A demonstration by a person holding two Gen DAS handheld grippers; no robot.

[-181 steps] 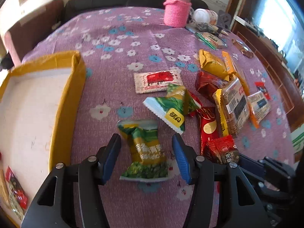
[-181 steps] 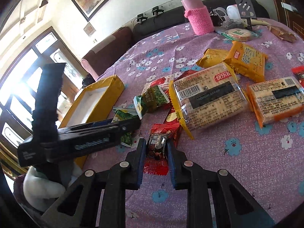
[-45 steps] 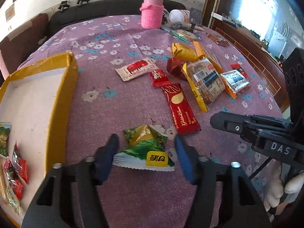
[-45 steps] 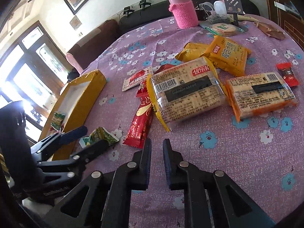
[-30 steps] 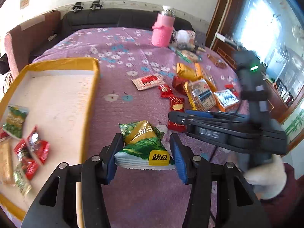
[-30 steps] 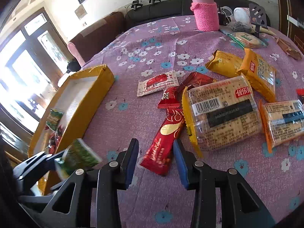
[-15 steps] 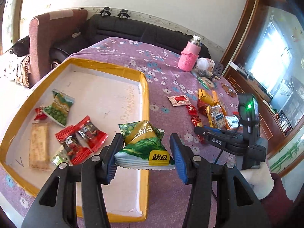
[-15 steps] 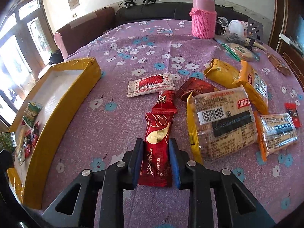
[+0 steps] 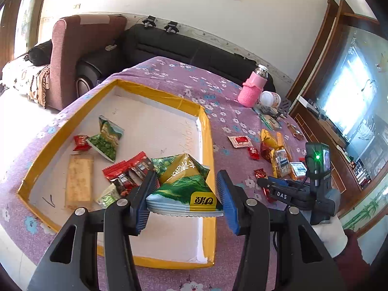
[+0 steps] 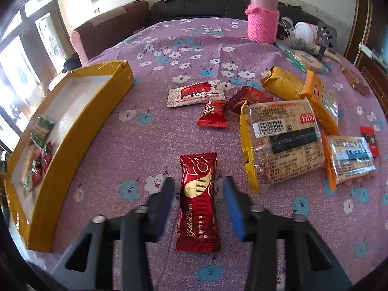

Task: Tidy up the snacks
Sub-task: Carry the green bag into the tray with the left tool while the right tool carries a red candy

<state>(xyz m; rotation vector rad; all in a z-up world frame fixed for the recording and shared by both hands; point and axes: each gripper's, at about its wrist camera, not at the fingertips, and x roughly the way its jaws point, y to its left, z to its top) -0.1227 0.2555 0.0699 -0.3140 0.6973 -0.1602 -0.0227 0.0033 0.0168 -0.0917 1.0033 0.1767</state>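
Note:
My left gripper (image 9: 185, 194) is shut on a green snack bag (image 9: 181, 186) and holds it above the right side of the yellow-rimmed box (image 9: 208, 145). Several snacks lie in the box, among them a green pea bag (image 9: 106, 137) and red packets (image 9: 126, 169). My right gripper (image 10: 200, 201) is open, its jaws on either side of a red Golden Crown bar (image 10: 197, 201) lying on the purple cloth. The box also shows in the right wrist view (image 10: 80, 121), at the left.
Loose snacks lie on the flowered cloth: a white and red packet (image 10: 195, 93), a small red packet (image 10: 213, 114), cracker packs (image 10: 282, 143) (image 10: 349, 157), yellow bags (image 10: 281, 82). A pink bottle (image 10: 263, 12) and clutter stand at the far edge.
My left gripper has carried the green bag further over the box. My right gripper has opened wider around the red bar, which sits a little farther from the camera.

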